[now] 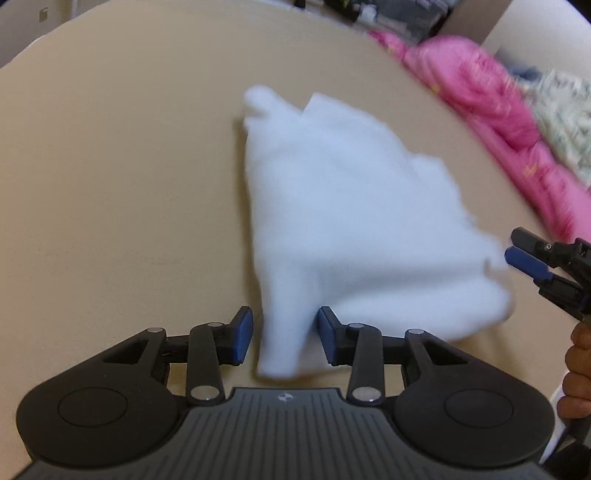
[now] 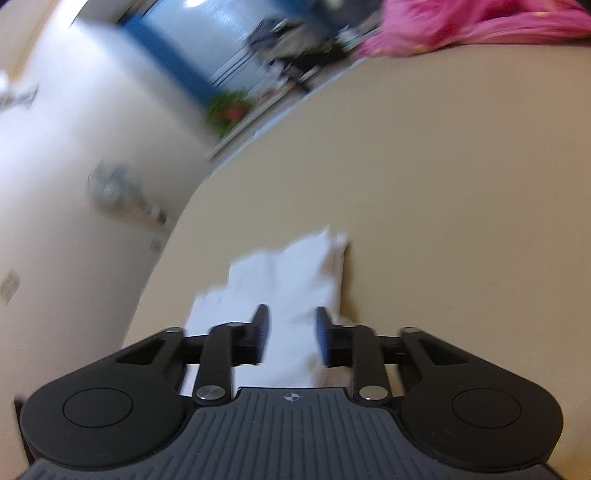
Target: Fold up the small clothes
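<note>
A small white garment (image 1: 351, 206) lies spread on the beige table (image 1: 110, 184), blurred by motion. My left gripper (image 1: 284, 338) is open, and a narrow near end of the cloth lies between its blue pads without being pinched. My right gripper (image 1: 524, 254) shows at the right edge of the left wrist view, at the garment's right corner. In the right wrist view the right gripper (image 2: 290, 338) is open, with the white garment (image 2: 291, 280) lying between and beyond its fingers.
A pink garment (image 1: 480, 92) and a pale patterned cloth (image 1: 565, 118) lie heaped at the far right of the table. The pink garment (image 2: 480, 22) also shows at the top of the right wrist view. The table's edge (image 2: 177, 236) curves left there, with a white wall beyond.
</note>
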